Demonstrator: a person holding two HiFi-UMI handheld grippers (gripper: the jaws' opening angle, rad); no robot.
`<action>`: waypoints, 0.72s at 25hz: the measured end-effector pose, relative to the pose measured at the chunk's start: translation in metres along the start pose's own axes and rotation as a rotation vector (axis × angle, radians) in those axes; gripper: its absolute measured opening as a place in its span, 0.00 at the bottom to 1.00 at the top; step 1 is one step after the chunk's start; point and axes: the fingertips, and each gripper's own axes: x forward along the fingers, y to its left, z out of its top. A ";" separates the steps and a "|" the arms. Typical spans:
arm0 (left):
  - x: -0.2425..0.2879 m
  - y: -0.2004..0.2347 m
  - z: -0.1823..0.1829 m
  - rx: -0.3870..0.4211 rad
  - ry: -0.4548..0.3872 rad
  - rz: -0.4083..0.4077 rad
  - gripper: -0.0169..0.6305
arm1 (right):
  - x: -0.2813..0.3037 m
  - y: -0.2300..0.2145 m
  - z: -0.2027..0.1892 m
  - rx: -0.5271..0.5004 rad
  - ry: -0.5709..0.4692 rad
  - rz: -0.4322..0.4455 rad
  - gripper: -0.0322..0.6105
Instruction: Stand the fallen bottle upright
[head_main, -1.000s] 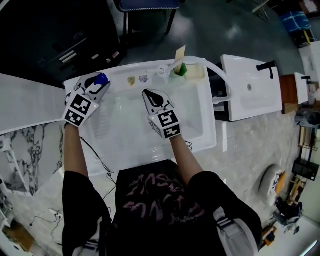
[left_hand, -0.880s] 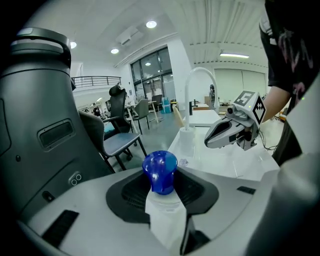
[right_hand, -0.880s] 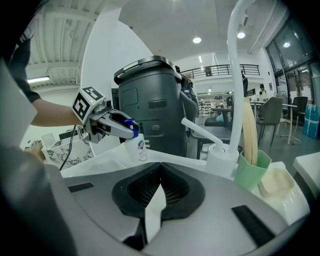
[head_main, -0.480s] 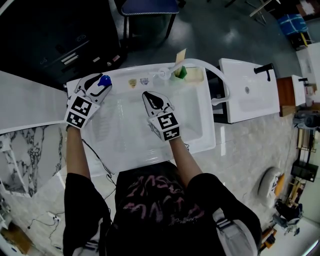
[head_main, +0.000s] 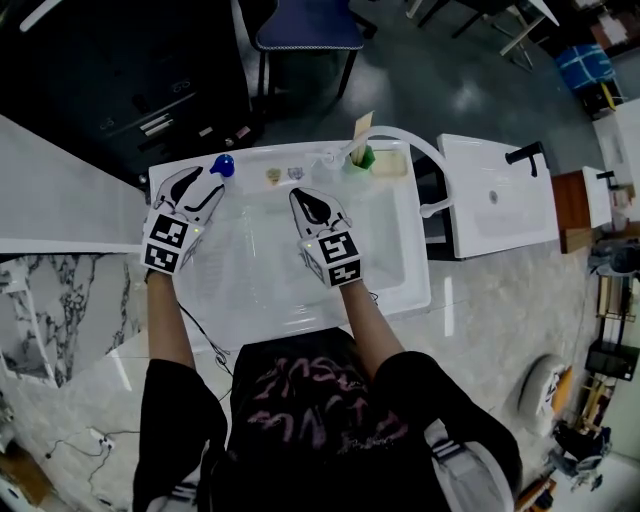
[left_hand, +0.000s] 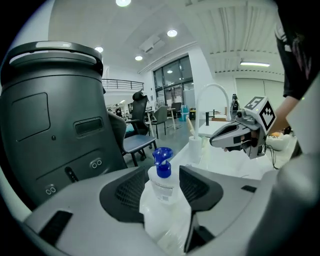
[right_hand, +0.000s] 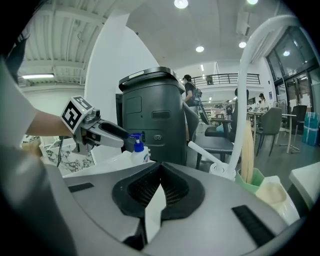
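Left hand-held gripper (head_main: 203, 182): jaws spread wide, have just been opening; the bottle (left_hand: 161, 189) shows in the gap between them, pads clear of it on both sides, not gripped.

Bottle: upright, blue pump cap on top; stands on the back rim of the white sink (head_main: 418, 262), near its left corner.

Right hand-held gripper (head_main: 303, 198): jaws closed together, nothing between them; held over the basin, pointing toward the back rim, well apart from the bottle.

Back rim, further right: white arched faucet (right_hand: 244, 100); green cup (right_hand: 255, 181) just beside its base, a pale stick standing in it.

Beyond the sink, behind the bottle: large dark grey bin (left_hand: 50, 125).
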 end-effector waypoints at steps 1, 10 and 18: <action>-0.004 -0.001 0.002 -0.011 -0.004 0.013 0.38 | -0.002 0.001 0.003 -0.003 -0.006 -0.001 0.07; -0.042 -0.004 0.023 -0.148 -0.108 0.176 0.25 | -0.015 0.007 0.041 -0.028 -0.086 0.005 0.07; -0.068 -0.012 0.042 -0.211 -0.164 0.290 0.11 | -0.032 -0.002 0.070 -0.041 -0.148 0.001 0.07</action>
